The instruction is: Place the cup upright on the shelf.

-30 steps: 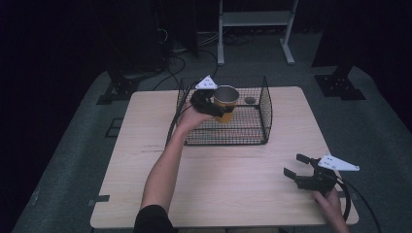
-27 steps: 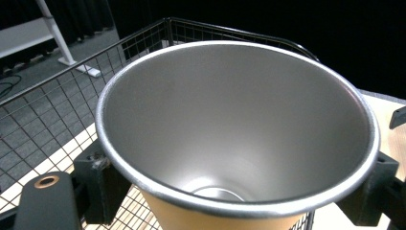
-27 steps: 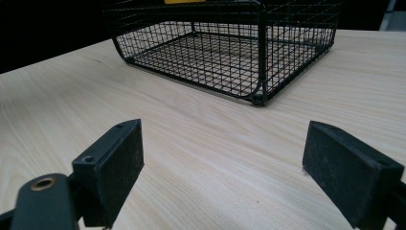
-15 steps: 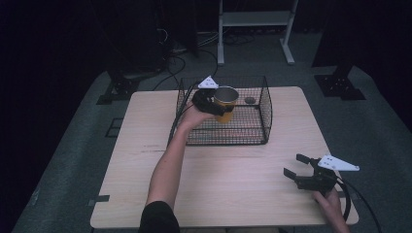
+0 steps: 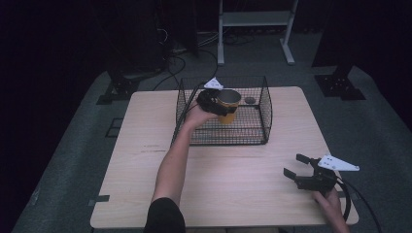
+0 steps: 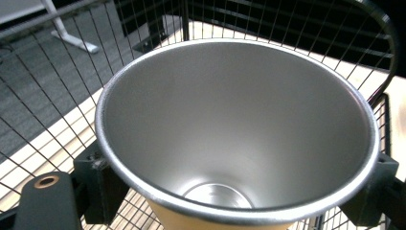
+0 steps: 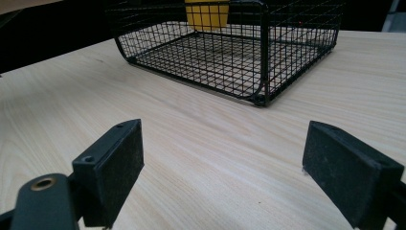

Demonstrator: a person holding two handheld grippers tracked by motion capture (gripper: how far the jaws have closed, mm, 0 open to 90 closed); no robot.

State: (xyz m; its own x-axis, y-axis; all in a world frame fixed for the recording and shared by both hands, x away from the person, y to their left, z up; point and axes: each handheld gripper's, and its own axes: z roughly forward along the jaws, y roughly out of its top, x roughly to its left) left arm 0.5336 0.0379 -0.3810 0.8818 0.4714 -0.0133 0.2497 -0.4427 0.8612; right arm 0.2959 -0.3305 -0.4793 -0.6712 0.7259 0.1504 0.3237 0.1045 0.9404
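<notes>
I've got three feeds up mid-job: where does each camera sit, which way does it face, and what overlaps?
High view: above the person's side, facing forward and down on the pale wooden table; both forearms enter from below.
Left gripper view: on the left claw, looking into the steel-lined yellow cup it clamps.
Right gripper view: on the open right claw, low over the table.
Shared: black wire basket and cup.

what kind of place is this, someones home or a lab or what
Probably a lab or recording studio, not a home: a bare light wooden table on grey carpet with dark surroundings, cables on the floor, a white metal stand behind, and a black wire basket set out as a prop.
</notes>
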